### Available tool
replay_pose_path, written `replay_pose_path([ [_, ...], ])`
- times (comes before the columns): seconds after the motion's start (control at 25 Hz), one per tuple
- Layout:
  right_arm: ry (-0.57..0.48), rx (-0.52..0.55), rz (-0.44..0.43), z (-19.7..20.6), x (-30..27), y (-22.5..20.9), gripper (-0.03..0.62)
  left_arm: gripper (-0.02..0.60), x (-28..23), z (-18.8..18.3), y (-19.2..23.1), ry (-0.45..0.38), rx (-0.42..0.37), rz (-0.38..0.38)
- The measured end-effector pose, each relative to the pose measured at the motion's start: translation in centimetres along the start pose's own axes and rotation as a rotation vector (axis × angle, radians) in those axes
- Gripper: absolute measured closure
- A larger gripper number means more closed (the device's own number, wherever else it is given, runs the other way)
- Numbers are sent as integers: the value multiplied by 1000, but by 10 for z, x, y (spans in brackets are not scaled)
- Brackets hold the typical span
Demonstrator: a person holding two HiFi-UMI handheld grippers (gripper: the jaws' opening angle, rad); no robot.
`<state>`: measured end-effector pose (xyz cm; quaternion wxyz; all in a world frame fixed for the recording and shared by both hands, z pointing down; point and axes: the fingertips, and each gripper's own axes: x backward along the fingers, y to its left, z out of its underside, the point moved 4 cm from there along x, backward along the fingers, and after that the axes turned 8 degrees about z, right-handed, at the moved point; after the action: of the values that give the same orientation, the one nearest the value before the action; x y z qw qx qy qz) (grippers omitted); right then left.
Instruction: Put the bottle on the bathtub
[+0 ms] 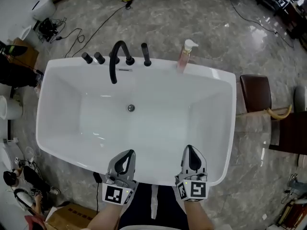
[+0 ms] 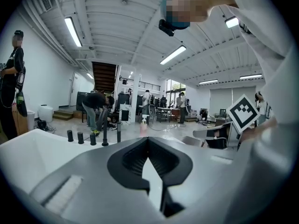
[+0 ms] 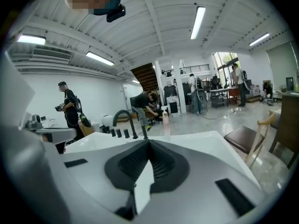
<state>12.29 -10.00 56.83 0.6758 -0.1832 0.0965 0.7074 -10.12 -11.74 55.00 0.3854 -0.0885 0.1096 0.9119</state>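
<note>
Marble floor [image 1: 201,18] surrounds the white bathtub [image 1: 213,75]; the pink bottle [image 1: 185,57] stands on its far rim; left gripper [image 1: 128,153] and right gripper [image 1: 190,150] hover closed, empty.

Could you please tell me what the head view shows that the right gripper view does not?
Only the head view: the tub's drain. Only the right gripper view: ceiling lights and a staircase. Both: the white bathtub, its black faucet, the pink pump bottle upright on the far rim, and the brown chair.
</note>
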Motion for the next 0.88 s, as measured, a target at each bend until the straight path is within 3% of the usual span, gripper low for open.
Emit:
replay_pose_path([
  [0.32, -36, 5, -68, -116, 74, 5, 588, 572, 47, -123, -28, -75, -21, -34],
  [0.48, -71, -17, -91, -162, 105, 9, 588, 572, 60, -178, -32, -148, -73, -15],
  [0.88, -76, 33, -96, -201, 180, 8, 588, 572, 98, -243, -70, -244, -95, 8],
])
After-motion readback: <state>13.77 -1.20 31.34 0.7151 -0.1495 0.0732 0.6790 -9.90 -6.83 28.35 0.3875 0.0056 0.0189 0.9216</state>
